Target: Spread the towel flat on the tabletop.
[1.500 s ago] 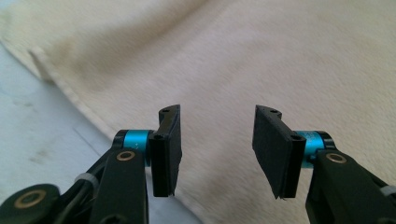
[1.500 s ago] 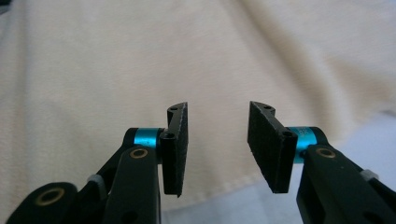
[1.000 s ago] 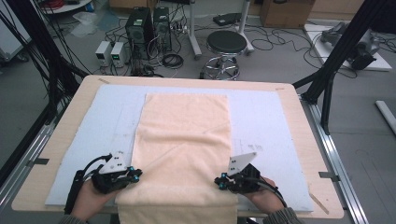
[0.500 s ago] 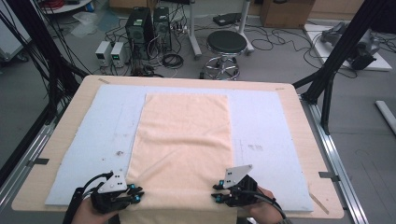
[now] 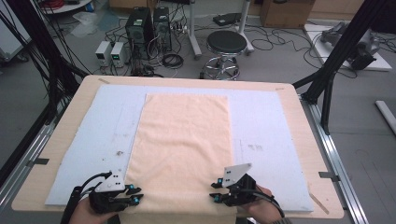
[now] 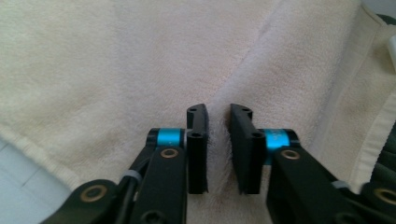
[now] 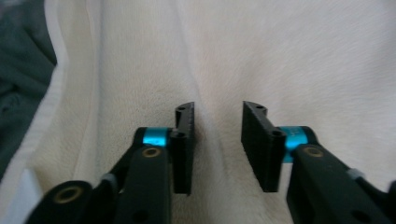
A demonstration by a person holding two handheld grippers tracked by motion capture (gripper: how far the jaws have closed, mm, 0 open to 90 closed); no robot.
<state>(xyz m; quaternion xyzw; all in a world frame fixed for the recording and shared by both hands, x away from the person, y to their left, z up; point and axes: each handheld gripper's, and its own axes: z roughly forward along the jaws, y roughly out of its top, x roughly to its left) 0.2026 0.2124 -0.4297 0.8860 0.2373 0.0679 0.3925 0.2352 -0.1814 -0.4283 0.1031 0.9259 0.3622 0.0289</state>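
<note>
High view: a peach towel (image 5: pixel 184 144) lies flat down the middle of the pale blue mat (image 5: pixel 266 135) on the surface, its near hem draped over the near edge, with the left claw (image 5: pixel 135 199) and right claw (image 5: pixel 215 191) at its near corners. Left claw view: the jaws have just been opening, a ridge of towel (image 6: pixel 140 60) between them unpinched. Right claw view: jaws likewise parting over the towel (image 7: pixel 280 56); releasing both corners together and withdrawing straight back should keep the cloth smooth.
</note>
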